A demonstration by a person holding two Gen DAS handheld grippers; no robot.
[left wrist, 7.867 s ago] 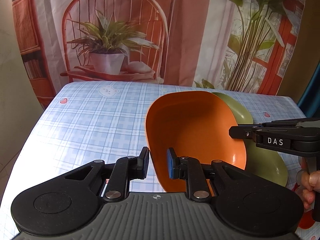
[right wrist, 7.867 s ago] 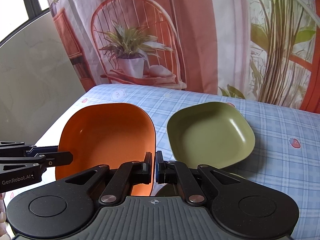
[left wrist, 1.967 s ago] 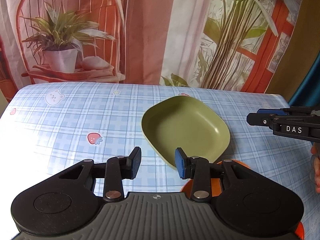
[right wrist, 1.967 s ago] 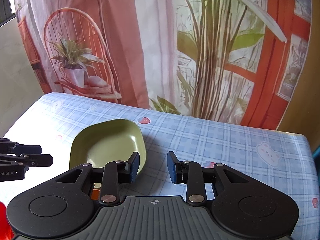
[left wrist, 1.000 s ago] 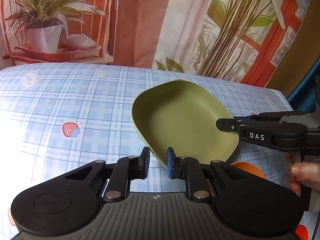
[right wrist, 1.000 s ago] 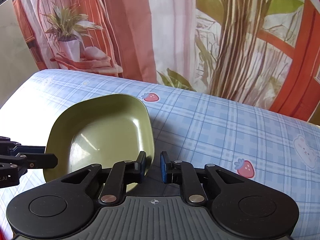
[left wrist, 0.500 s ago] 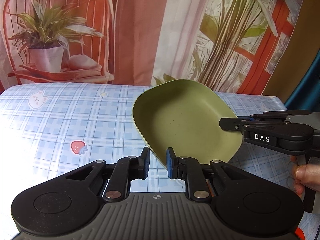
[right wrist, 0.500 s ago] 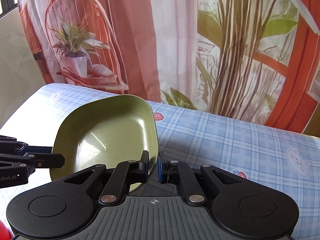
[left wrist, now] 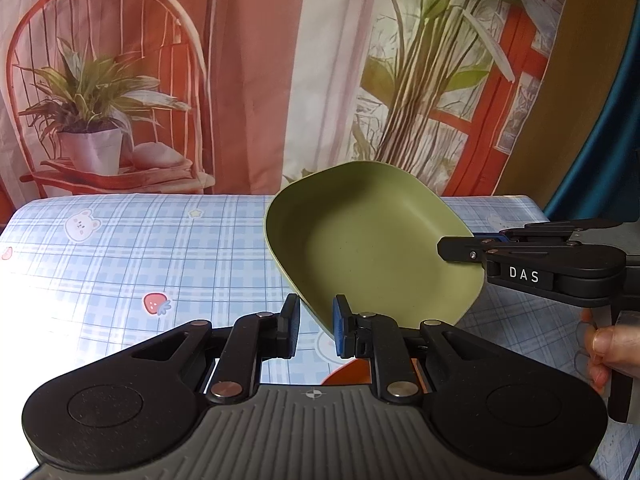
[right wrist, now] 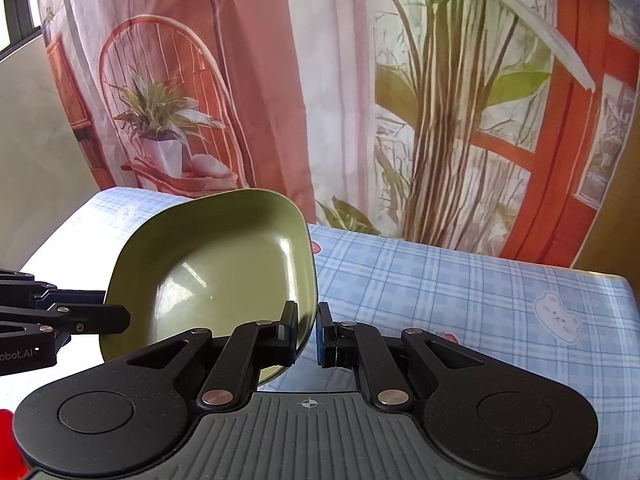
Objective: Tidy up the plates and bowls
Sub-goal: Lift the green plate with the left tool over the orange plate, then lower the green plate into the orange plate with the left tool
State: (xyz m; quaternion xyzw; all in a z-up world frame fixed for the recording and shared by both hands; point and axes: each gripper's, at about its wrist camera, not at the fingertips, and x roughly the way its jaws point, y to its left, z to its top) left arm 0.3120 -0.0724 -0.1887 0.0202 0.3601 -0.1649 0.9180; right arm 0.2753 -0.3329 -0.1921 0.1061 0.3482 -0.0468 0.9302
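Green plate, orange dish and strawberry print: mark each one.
green plate (left wrist: 372,248), left wrist view, on its inner floor.
orange dish (left wrist: 348,374), left wrist view, on the sliver showing between the gripper's arms.
strawberry print (left wrist: 154,303), left wrist view, on its red body.

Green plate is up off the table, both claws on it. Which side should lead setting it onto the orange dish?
Left, probably. The orange dish shows just beneath the left claw, which grips the green plate near rim. The right claw holds the opposite edge; its view doesn't show that dish.
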